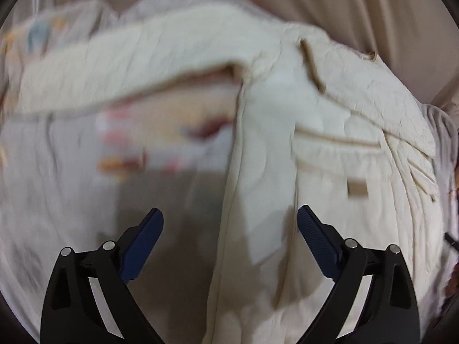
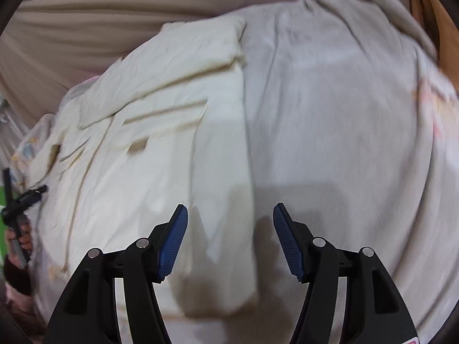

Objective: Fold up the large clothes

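A large cream garment with brown-edged pockets and a small brown label lies spread on a pale sheet. One part of it lies folded across toward the upper left. My left gripper hangs open above the garment's long straight edge, with nothing between its blue pads. In the right wrist view the same garment fills the left half. My right gripper is open above its edge, also holding nothing. Both views are blurred.
The pale sheet has faint coloured prints. Beige draped fabric runs along the back. At the far left of the right wrist view, a hand holds the other black gripper.
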Motion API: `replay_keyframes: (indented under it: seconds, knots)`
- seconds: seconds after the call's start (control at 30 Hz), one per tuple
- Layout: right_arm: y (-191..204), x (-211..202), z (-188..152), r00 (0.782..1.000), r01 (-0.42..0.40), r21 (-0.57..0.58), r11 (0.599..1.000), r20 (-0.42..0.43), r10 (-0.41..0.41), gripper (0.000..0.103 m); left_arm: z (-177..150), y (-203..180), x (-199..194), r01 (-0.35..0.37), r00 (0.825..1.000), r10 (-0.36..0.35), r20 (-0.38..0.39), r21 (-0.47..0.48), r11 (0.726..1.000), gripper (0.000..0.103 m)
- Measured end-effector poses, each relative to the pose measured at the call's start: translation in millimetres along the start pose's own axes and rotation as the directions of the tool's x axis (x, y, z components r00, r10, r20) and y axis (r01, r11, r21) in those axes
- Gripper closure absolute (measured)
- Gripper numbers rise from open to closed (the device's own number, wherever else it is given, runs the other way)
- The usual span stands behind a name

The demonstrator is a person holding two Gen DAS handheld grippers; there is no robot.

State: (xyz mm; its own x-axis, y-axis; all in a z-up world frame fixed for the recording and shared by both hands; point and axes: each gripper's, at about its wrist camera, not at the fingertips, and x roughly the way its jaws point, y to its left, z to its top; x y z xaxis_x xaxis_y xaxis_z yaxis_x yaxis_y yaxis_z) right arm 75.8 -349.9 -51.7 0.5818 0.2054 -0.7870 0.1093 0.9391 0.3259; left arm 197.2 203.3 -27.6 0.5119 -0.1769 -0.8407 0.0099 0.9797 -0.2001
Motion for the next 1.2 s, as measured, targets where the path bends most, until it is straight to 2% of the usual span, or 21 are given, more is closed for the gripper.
replay_keyframes:
  seconds: [0.03,0.07,0.1,0.13,0.17,0.2,0.23,0.27,0.33,0.47,0.63,0.7,0.73,0.8,0.87,0.9,0.97,1.0,1.07,1.1,1.2]
  knots:
    - [2,-1,-12,0.999,-0.034,0.012,0.999,-0.016,0.034,0.042,-8,5,2,0.032,0.999,-0.033,-0.024,-0.027,0.999,0.011]
    - [6,0,-20,0.999,-0.046,0.013,0.999,-0.023,0.047,0.041,-15,4,-2,0.026,1.0,-0.026,0.0,-0.021,0.999,0.014]
    - [10,1,-25,0.999,-0.034,0.002,0.999,-0.013,0.034,0.044,-19,0,-5,0.013,1.0,-0.013,0.012,0.003,1.0,0.019]
    - [16,1,-29,1.0,-0.003,-0.027,1.0,0.016,0.004,0.064,-21,-5,-7,0.026,1.0,-0.026,0.01,0.021,0.999,0.037]
    - [21,0,-31,1.0,-0.019,-0.048,0.999,0.022,0.02,0.089,-24,-10,-10,0.059,0.998,-0.059,0.002,0.021,0.998,0.06]
    - [23,-5,-31,0.999,-0.024,-0.042,0.999,0.042,0.025,0.093,-27,-15,-15,0.08,0.997,-0.08,-0.008,0.026,0.996,0.071]
    - [24,-11,-31,0.998,-0.01,-0.03,0.999,0.058,0.012,0.094,-29,-21,-22,0.068,0.998,-0.067,-0.004,0.043,0.997,0.088]
    - [26,-21,-32,0.997,-0.012,-0.028,1.0,0.077,0.014,0.096,-34,-28,-33,0.024,0.999,-0.026,0.021,0.08,0.996,0.093]
    - [31,-48,-38,0.991,-0.032,-0.04,0.999,0.129,0.037,0.096,-46,-35,-52,-0.008,0.999,0.001,0.051,0.131,0.991,0.094]
    - [31,-95,-72,0.989,-0.025,-0.063,0.998,0.146,0.034,0.096,-92,-30,-90,0.023,1.0,-0.026,0.016,0.164,0.986,0.094]
    - [6,-121,-145,0.999,0.022,-0.014,1.0,0.035,-0.022,0.095,-174,-16,-112,0.061,0.994,-0.046,-0.098,0.157,0.986,0.092]
    - [-5,-118,-168,0.999,0.034,0.001,0.999,-0.024,-0.034,0.088,-187,-14,-124,0.041,0.997,-0.029,-0.075,0.166,0.985,0.086]
    - [-8,-117,-173,0.998,0.054,0.003,0.999,-0.035,-0.054,0.077,-187,-16,-132,0.04,0.998,-0.032,-0.051,0.171,0.984,0.085]
    - [-11,-125,-167,0.996,0.087,0.017,0.996,-0.005,-0.087,0.073,-168,-21,-155,0.038,0.998,-0.045,0.033,0.185,0.982,0.078]
    - [-9,-140,-147,0.993,0.09,0.03,0.995,0.075,-0.092,0.072,-140,-32,-176,0.045,0.989,-0.072,0.126,0.202,0.978,0.056]
    - [-5,-150,-131,0.986,0.094,0.014,0.995,0.138,-0.095,0.07,-126,-41,-184,0.052,0.982,-0.09,0.168,0.22,0.974,0.051]
    - [8,-161,-102,0.967,0.096,-0.031,0.995,0.242,-0.086,0.052,-92,-62,-192,0.053,0.961,-0.117,0.249,0.25,0.967,0.039]
    - [14,-162,-86,0.956,0.097,-0.047,0.994,0.283,-0.08,0.05,-77,-72,-190,0.062,0.953,-0.134,0.271,0.259,0.964,0.037]
    - [22,-154,-49,0.94,0.076,-0.07,0.995,0.339,-0.048,0.047,-48,-94,-175,0.085,0.945,-0.162,0.284,0.264,0.961,0.025]
    - [26,-148,-33,0.935,0.062,-0.064,0.996,0.352,-0.035,0.046,-34,-103,-162,0.103,0.945,-0.177,0.276,0.262,0.96,0.023]
    - [32,-110,18,0.939,-0.009,-0.02,1.0,0.343,0.016,0.043,10,-128,-106,0.122,0.961,-0.176,0.212,0.248,0.961,0.021]
